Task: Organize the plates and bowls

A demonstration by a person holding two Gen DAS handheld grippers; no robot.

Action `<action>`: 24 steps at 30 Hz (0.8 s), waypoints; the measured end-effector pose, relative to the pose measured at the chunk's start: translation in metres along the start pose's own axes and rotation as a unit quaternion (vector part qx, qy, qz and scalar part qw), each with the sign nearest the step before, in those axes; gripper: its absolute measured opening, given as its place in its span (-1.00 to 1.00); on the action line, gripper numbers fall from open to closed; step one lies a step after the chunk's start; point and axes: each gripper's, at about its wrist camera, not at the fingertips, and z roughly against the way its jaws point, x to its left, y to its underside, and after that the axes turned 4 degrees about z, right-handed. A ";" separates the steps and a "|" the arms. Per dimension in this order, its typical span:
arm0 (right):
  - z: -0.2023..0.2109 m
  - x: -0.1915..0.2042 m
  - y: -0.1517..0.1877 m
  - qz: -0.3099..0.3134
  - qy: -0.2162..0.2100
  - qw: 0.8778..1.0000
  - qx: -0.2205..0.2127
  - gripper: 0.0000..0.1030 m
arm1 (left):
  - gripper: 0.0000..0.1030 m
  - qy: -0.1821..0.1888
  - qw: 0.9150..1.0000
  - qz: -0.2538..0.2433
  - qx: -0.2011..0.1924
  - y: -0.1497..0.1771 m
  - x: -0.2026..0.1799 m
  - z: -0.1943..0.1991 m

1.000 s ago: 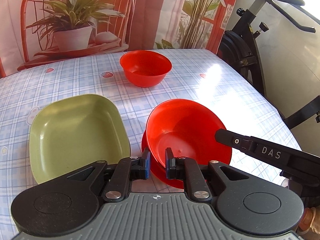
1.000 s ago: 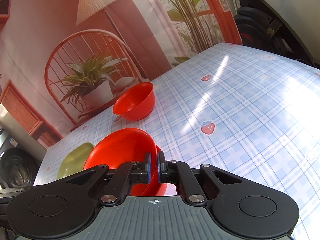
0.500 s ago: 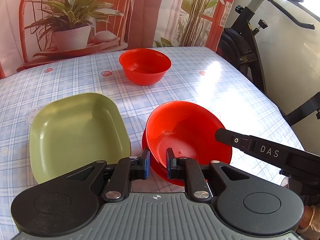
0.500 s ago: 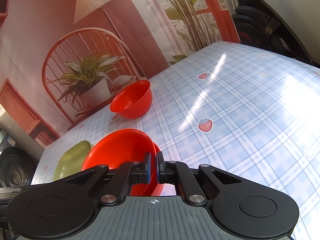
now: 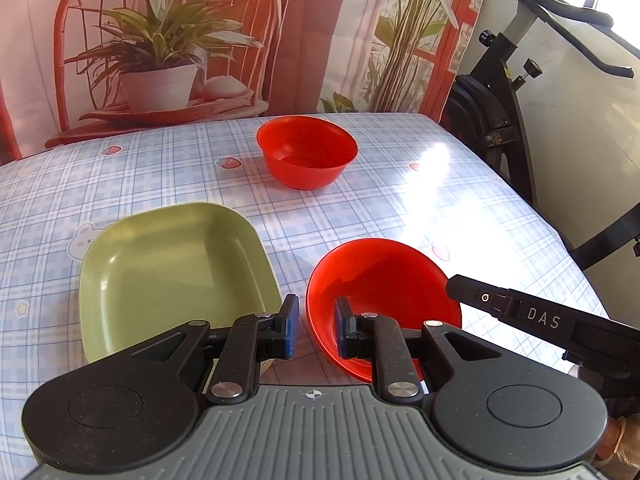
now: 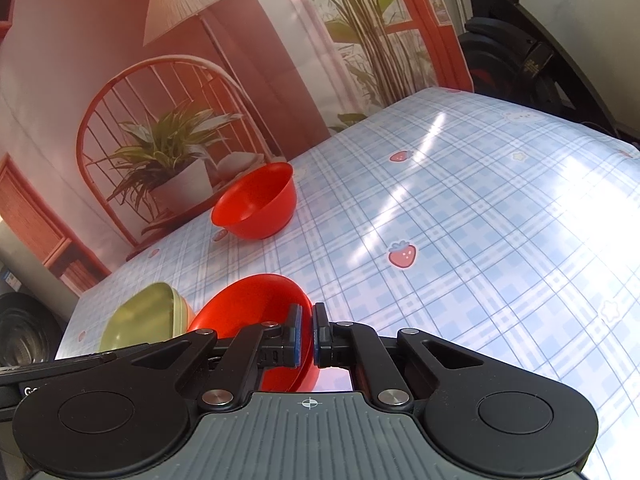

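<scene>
Because the right gripper (image 6: 306,334) pinches the rim of the near red plastic bowl (image 5: 382,292) at the table's (image 5: 460,208) right edge, tilted for stacking, the left gripper (image 5: 314,330) waits half open and empty beside the green square plate (image 5: 172,276).

Two red bowls (image 5: 307,158) (image 5: 384,296), a green plate (image 5: 172,276), a blue-checked strawberry-print tablecloth (image 6: 460,216).

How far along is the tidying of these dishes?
Early, by the look of it. Done: nothing is stacked yet; the green plate and far red bowl sit apart on the table. In hand: the right gripper pinches the near red bowl by its rim, with the left gripper open beside it. Left: probably nesting the bowls.
</scene>
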 end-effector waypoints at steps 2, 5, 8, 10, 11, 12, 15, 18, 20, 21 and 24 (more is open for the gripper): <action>0.002 0.002 -0.005 0.008 0.003 1.000 -0.008 -0.90 | -0.62 -0.002 1.000 -0.003 -0.008 -0.003 0.002 0.003; 0.005 0.006 -0.015 0.025 0.008 0.999 -0.024 -0.89 | -0.62 -0.004 1.000 0.000 -0.026 -0.012 0.010 0.010; 0.007 0.010 -0.029 0.046 0.012 0.998 -0.042 -0.88 | -0.62 -0.008 0.999 0.003 -0.046 -0.023 0.017 0.017; 0.006 0.013 -0.039 0.059 0.010 0.997 -0.052 -0.87 | -0.62 -0.010 0.998 0.006 -0.058 -0.031 0.022 0.021; 0.006 0.013 -0.043 0.066 0.009 0.996 -0.056 -0.87 | -0.62 -0.010 0.998 0.008 -0.064 -0.034 0.025 0.023; 0.006 0.014 -0.048 0.073 0.007 0.995 -0.061 -0.86 | -0.62 -0.009 0.997 0.011 -0.072 -0.039 0.027 0.025; 0.003 0.017 -0.061 0.096 0.006 0.993 -0.070 -0.83 | -0.62 -0.004 0.997 0.014 -0.082 -0.049 0.033 0.025; -0.007 0.020 -0.075 0.120 0.002 0.990 -0.070 -0.77 | -0.62 -0.004 0.996 0.016 -0.085 -0.056 0.036 0.020; -0.017 0.021 -0.084 0.133 -0.004 0.989 -0.064 -0.75 | -0.62 -0.001 0.996 0.019 -0.083 -0.060 0.038 0.012; -0.023 0.022 -0.088 0.140 -0.007 0.988 -0.061 -0.72 | -0.62 -0.001 0.996 0.020 -0.082 -0.062 0.038 0.007; -0.043 0.024 -0.097 0.165 -0.009 0.985 -0.048 -0.68 | -0.62 0.002 0.997 0.020 -0.074 -0.068 0.037 -0.010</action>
